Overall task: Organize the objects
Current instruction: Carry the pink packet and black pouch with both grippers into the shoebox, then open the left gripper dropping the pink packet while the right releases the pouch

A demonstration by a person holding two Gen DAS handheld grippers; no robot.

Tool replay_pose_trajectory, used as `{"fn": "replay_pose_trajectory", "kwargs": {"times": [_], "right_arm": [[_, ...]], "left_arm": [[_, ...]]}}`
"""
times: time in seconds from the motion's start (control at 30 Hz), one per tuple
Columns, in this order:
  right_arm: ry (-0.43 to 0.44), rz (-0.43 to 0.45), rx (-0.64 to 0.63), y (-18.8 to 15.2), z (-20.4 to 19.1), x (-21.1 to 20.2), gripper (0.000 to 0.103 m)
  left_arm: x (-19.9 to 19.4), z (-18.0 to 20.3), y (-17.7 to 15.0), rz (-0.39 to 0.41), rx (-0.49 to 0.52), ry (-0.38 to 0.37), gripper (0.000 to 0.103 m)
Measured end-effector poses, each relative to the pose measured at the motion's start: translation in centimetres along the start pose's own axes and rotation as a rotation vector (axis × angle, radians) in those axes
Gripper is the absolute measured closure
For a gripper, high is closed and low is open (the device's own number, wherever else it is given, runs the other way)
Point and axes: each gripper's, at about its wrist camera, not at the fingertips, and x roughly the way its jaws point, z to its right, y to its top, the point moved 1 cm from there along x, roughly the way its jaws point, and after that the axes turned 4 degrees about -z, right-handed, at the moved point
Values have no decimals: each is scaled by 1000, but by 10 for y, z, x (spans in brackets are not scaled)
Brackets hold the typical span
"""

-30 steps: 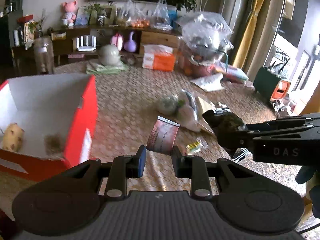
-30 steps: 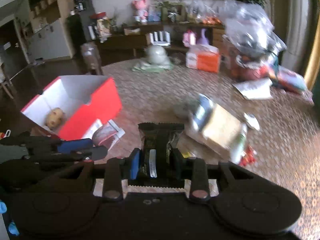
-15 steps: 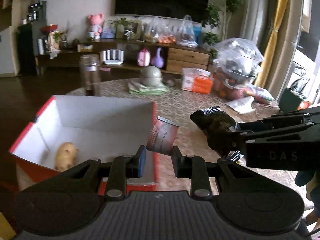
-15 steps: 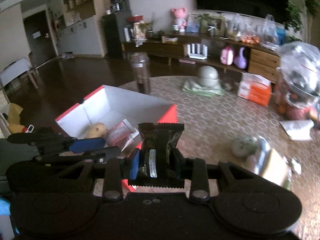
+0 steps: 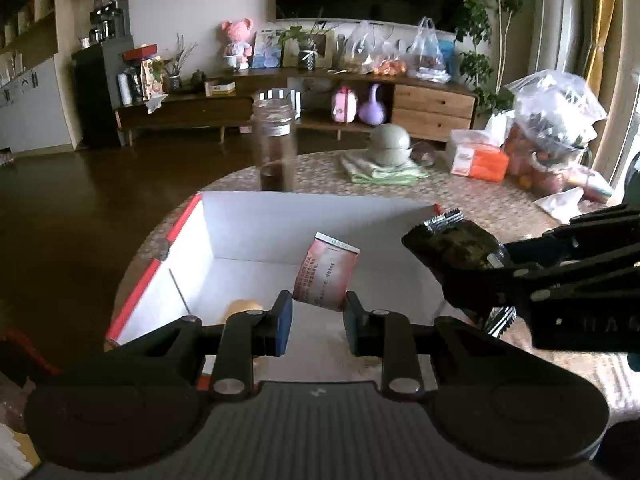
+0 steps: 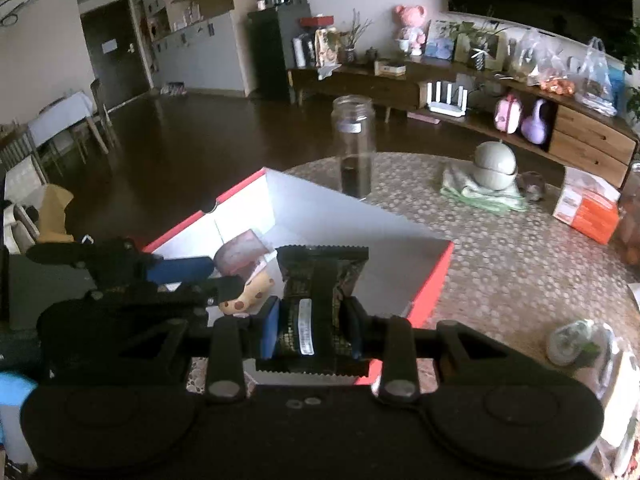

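My left gripper (image 5: 317, 322) is shut on a pink sachet (image 5: 325, 274) and holds it over the open red box (image 5: 280, 220) with white inside. My right gripper (image 6: 313, 330) is shut on a dark snack packet (image 6: 318, 300), also over the box (image 6: 434, 280); the packet shows in the left wrist view (image 5: 454, 246) at the right. A yellow spotted snack (image 6: 250, 294) lies in the box, partly hidden by the left gripper's fingers (image 6: 180, 270). The pink sachet also shows in the right wrist view (image 6: 240, 254).
A glass jar (image 5: 276, 148) stands just behind the box. A grey bowl on a green cloth (image 5: 390, 148), an orange tissue pack (image 5: 478, 160) and plastic bags (image 5: 554, 128) sit further back. Loose packets (image 6: 580, 344) lie at the right.
Both grippers have carried their packets left from the open table to above the box. The box now fills the middle of both views.
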Motion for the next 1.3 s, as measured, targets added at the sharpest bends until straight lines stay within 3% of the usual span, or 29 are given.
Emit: {"fn": "replay_pose_trajectory", "kwargs": {"times": [0.53, 0.93, 1.13, 1.3], "right_arm": [[-38, -149, -50, 1, -5, 80, 69], [-36, -221, -96, -3, -15, 103, 68], [-28, -231, -95, -6, -16, 105, 67], [-19, -215, -81, -7, -16, 101, 64]], "left_arm": [[91, -17, 26, -191, 123, 62, 77], [142, -11, 39, -385, 107, 23, 76], [153, -13, 36, -448, 92, 20, 76], [154, -16, 37, -453, 70, 27, 76]]}}
